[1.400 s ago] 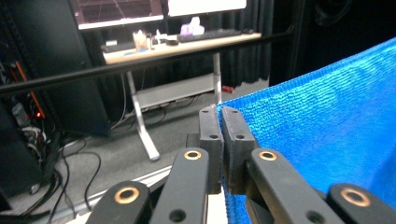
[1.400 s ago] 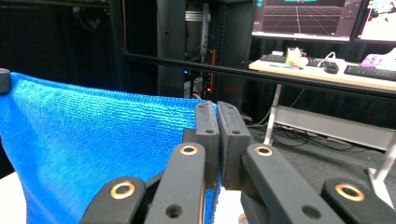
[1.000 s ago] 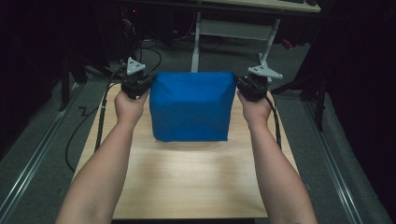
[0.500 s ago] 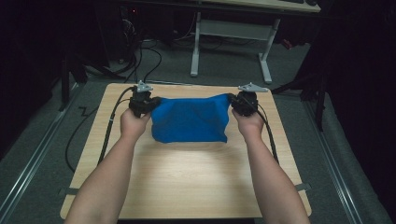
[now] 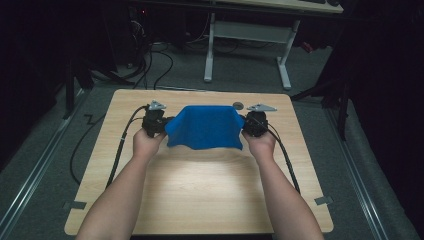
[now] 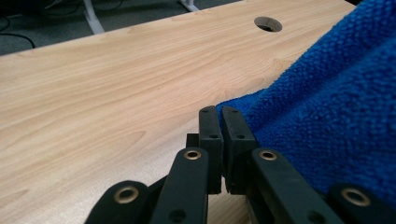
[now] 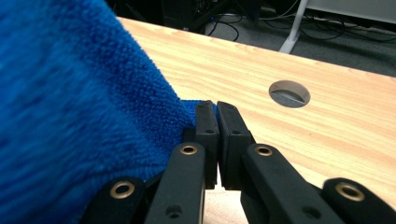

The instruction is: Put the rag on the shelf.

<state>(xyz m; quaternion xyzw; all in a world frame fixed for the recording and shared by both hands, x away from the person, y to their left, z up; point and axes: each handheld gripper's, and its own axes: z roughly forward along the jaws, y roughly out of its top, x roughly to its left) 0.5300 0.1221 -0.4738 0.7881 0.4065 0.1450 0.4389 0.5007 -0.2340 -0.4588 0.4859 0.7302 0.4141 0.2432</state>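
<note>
Table (image 5: 200, 190) under cloth (image 5: 204, 127), corners hidden.

Left gripper (image 5: 159, 122), right gripper (image 5: 251, 123): black bodies, grey three-cornered top plates, black trailing cables, brass-ringed jaw pivots; forearms bare, sleeveless.

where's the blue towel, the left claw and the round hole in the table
blue towel (image 5: 202, 127), high view, middle of the hanging cloth
left claw (image 6: 219, 116), left gripper view, tips of the shut jaws at the towel's corner
round hole (image 7: 289, 93), right gripper view, centre of the opening
</note>
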